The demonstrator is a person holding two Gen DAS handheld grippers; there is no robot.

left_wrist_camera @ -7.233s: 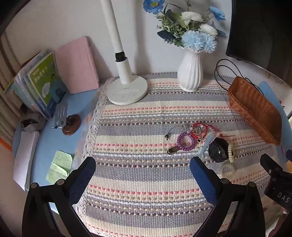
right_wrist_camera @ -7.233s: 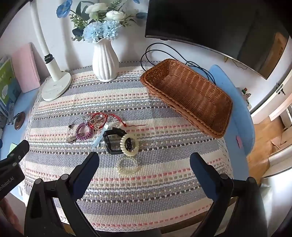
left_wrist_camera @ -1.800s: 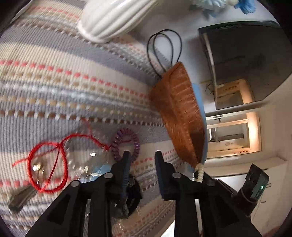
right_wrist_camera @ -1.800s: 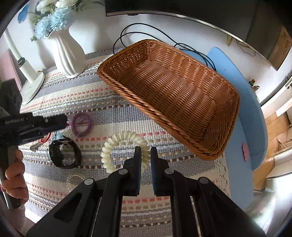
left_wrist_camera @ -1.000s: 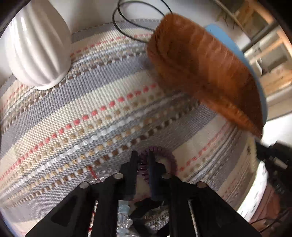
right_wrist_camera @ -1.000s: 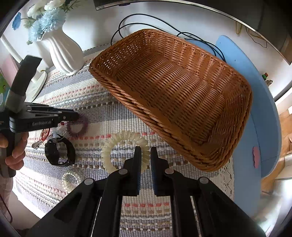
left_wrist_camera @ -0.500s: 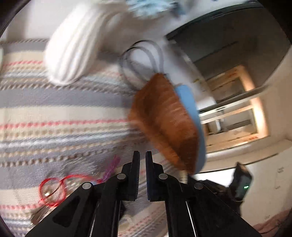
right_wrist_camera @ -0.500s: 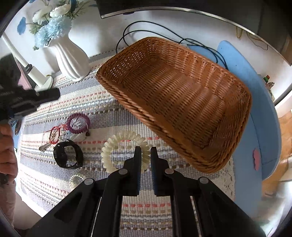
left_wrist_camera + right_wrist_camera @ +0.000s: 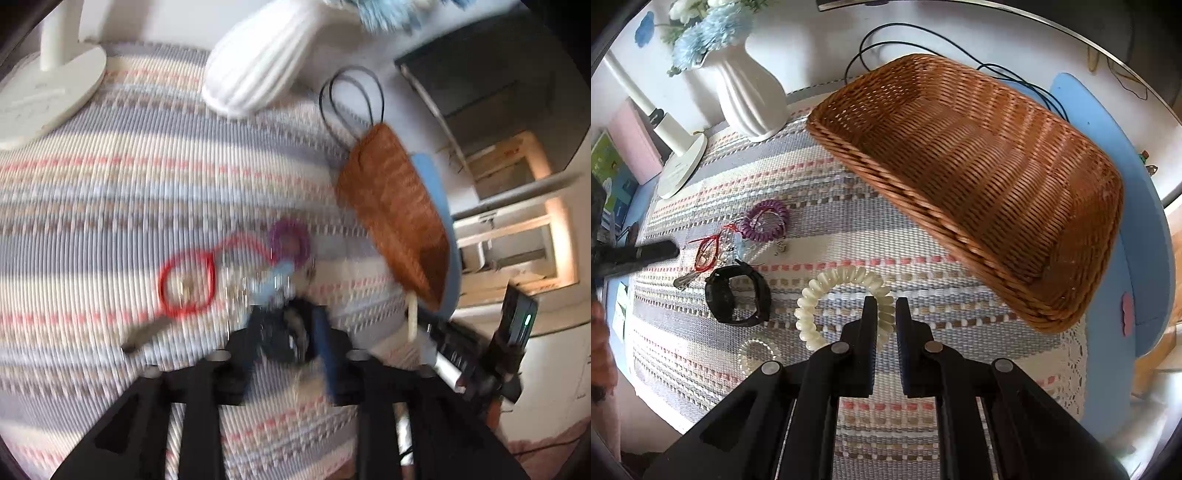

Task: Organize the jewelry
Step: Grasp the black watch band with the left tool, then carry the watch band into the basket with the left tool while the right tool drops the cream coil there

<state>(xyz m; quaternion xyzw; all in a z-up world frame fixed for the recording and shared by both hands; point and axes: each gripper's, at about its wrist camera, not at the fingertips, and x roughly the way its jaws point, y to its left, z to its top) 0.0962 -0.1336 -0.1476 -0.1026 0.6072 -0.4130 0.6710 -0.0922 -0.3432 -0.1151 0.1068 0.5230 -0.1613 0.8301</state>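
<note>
Up close in the right wrist view, the right gripper (image 9: pixel 885 314) has its two black fingers pinched on the near edge of the cream coil bracelet (image 9: pixel 827 295). The gap between the fingers is small, and the coil ring sits in it. The rest of the ring reaches out over the striped cloth (image 9: pixel 849 229).

Just left of the ring lies the black watch (image 9: pixel 737 295), with a small clear bead ring (image 9: pixel 755 354) nearer than it. A bit farther off is the purple coil bracelet (image 9: pixel 766 219), and left of that the red string bracelet (image 9: pixel 707 251) with some small shiny bits beside it. The left gripper (image 9: pixel 646 253) pokes in from the far left edge, near the red string.

The brown wicker basket (image 9: pixel 979 155) sits to the right and farther back. Its near corner looks to be just past the cream ring.

The left wrist view is blurry. The left gripper (image 9: pixel 286 332) has its fingers a little apart, with the black watch (image 9: pixel 284 339) showing between them. I cannot tell if they touch it. Past it lie the red string bracelet (image 9: pixel 186 282) and the purple coil bracelet (image 9: pixel 290 240).

Far back stand the white vase (image 9: pixel 750 99) with blue flowers and the white lamp base (image 9: pixel 683 166).
</note>
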